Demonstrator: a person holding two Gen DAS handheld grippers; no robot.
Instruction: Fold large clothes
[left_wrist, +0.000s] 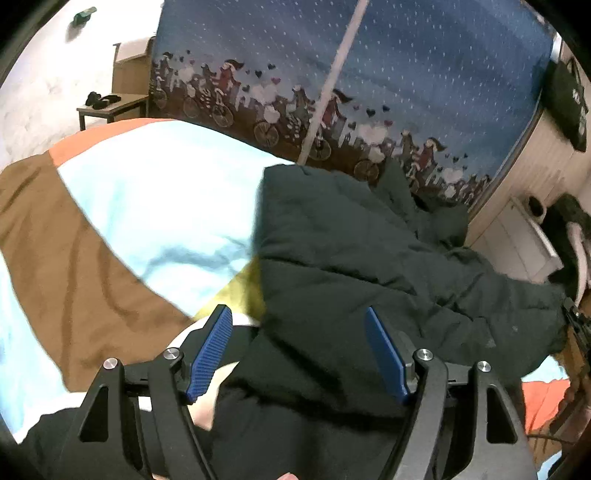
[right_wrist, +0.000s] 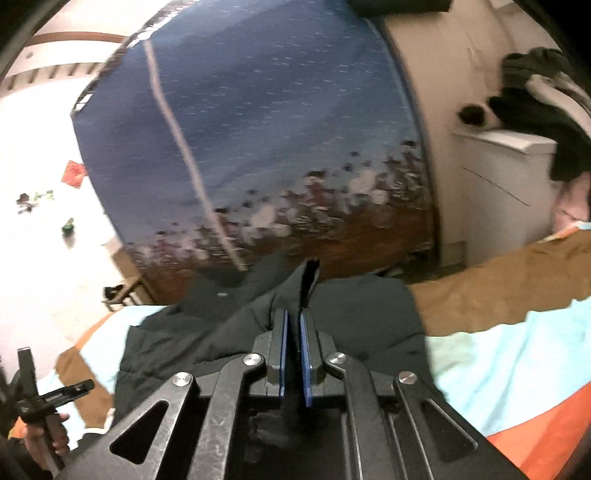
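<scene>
A dark padded jacket (left_wrist: 351, 251) lies crumpled on a bed covered with a light blue, brown and orange bedspread (left_wrist: 155, 192). My left gripper (left_wrist: 299, 325) is open, its blue pads (left_wrist: 210, 354) apart above the jacket's near edge, holding nothing. In the right wrist view the jacket (right_wrist: 369, 321) spreads in front of my right gripper (right_wrist: 293, 325), which is shut on a raised fold of the jacket's fabric (right_wrist: 308, 277) and lifts it off the bed. The left gripper (right_wrist: 55, 398) also shows in the right wrist view at lower left.
A blue patterned wall hanging (left_wrist: 369, 74) with a white pole (left_wrist: 328, 85) stands behind the bed. A small wooden table (left_wrist: 110, 105) with dark items sits at far left. A white cabinet (right_wrist: 509, 177) with dark clothes on it stands at the right.
</scene>
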